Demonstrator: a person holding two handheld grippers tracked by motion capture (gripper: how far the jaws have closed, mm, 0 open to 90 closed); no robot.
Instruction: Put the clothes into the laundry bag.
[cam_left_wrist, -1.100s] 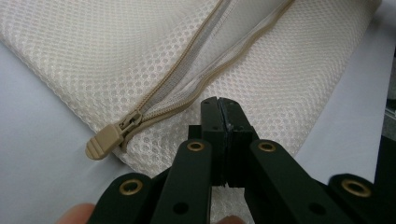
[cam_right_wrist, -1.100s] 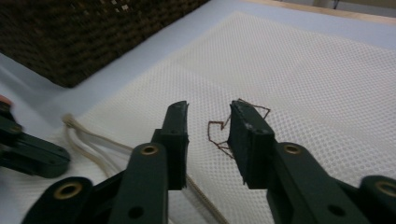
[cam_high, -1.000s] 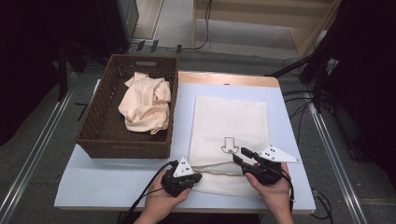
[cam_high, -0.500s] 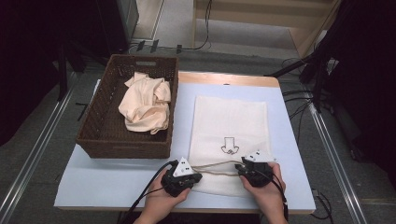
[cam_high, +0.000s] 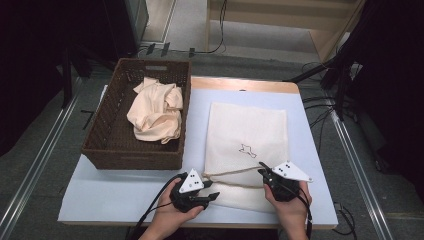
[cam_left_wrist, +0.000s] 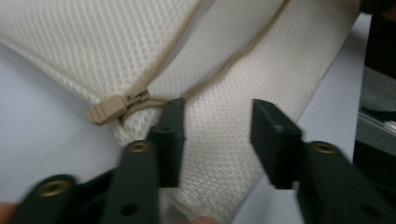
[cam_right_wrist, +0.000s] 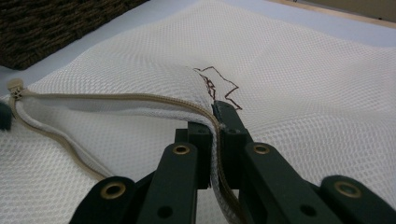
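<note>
One claw (cam_right_wrist: 212, 135) pinching mesh bag (cam_right_wrist: 299, 79)

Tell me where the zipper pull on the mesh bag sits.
In the left gripper view, the zipper pull lies at the mesh bag corner, just left of the left hand-held gripper.

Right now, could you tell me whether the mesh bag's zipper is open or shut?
Open: the zipper edges of the mesh bag gape apart, white lining showing between them.

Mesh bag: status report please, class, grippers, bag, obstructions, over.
Right gripper shut on the mesh bag at the zip edge. Left gripper just opening, mesh between jaws, unclamped. Zip open. Nothing in the way.
</note>
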